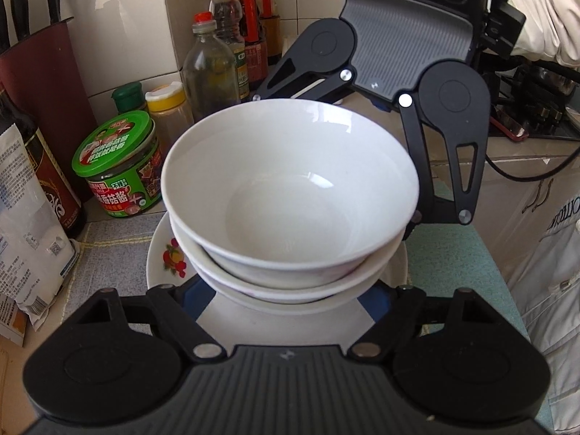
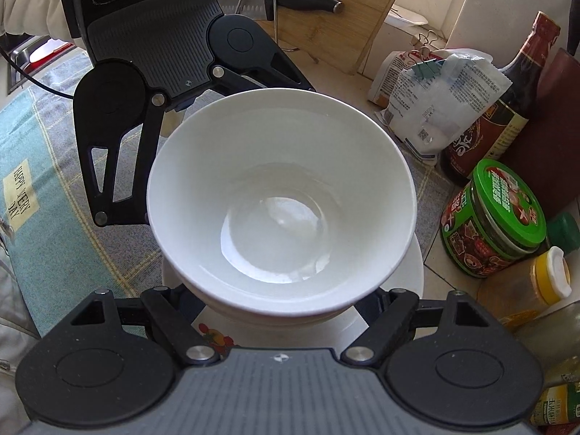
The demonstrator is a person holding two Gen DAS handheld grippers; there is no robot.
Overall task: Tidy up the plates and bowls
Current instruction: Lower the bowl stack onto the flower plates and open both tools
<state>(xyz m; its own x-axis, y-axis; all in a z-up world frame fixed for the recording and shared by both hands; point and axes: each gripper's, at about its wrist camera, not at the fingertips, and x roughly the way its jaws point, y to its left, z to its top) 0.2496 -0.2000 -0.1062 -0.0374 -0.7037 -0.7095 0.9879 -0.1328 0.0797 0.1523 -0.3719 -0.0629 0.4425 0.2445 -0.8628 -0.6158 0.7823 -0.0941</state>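
We are seeing bowl stack (image 1: 290, 195) on plate (image 1: 163, 253) lying between left tongs (image 1: 286, 311) and right tongs (image 2: 286, 311); grip state untellable.

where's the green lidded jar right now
The green-lidded jar stands on the counter left of the stacked bowls in the left wrist view, in front of a yellow-capped bottle; in the right wrist view it is on their right.

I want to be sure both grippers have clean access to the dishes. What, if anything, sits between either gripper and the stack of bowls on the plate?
Nothing visible does. The left gripper and right gripper flank the stack of bowls on the plate from opposite sides. The green-lidded jar stands off to the side.
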